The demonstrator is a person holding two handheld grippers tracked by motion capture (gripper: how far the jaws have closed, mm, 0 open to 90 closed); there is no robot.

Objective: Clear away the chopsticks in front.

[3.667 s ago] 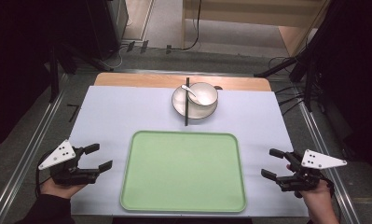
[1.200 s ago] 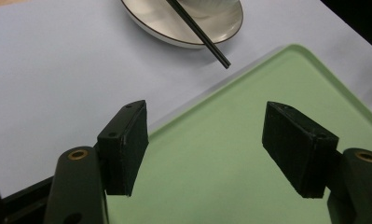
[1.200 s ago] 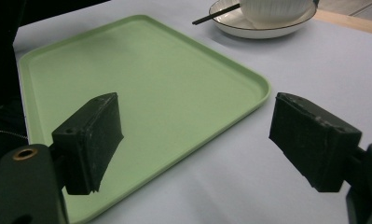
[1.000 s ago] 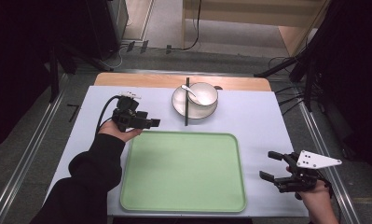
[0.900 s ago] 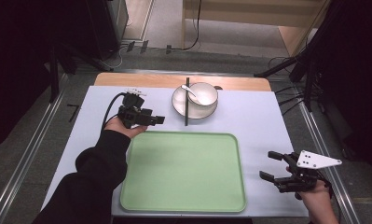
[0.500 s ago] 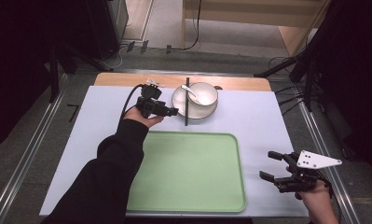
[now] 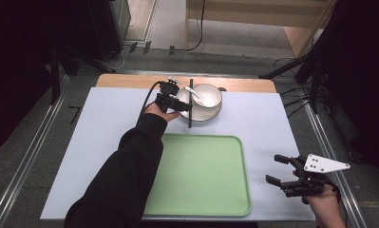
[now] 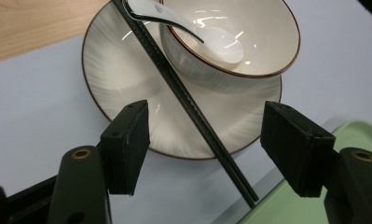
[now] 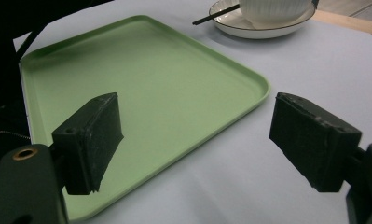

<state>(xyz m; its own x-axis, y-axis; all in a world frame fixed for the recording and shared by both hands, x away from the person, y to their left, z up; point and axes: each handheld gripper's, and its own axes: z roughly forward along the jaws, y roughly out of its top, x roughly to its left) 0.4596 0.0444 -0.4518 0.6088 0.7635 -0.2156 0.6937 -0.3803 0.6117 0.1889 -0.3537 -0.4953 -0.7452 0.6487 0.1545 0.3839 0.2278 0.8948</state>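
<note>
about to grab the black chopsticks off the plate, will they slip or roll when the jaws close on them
The chopsticks look thin, stiff and smooth, so they could slip or twist between the left gripper's open jaws. They lie slanted across the glossy plate, one end overhanging its rim, so a nudge would probably slide or pivot them. They touch the bowl, which may get bumped.

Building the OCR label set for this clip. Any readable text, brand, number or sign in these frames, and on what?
None readable.
Green tray: plain, no marking.
Bowl, plate, spoon and black chopsticks: no print or logo; the bowl and plate carry just a thin brown rim line.
Grey three-cornered plate on the right gripper: small dark dots, no characters.
Left gripper fingers: bare black pads.
White table cover: blank.
</note>
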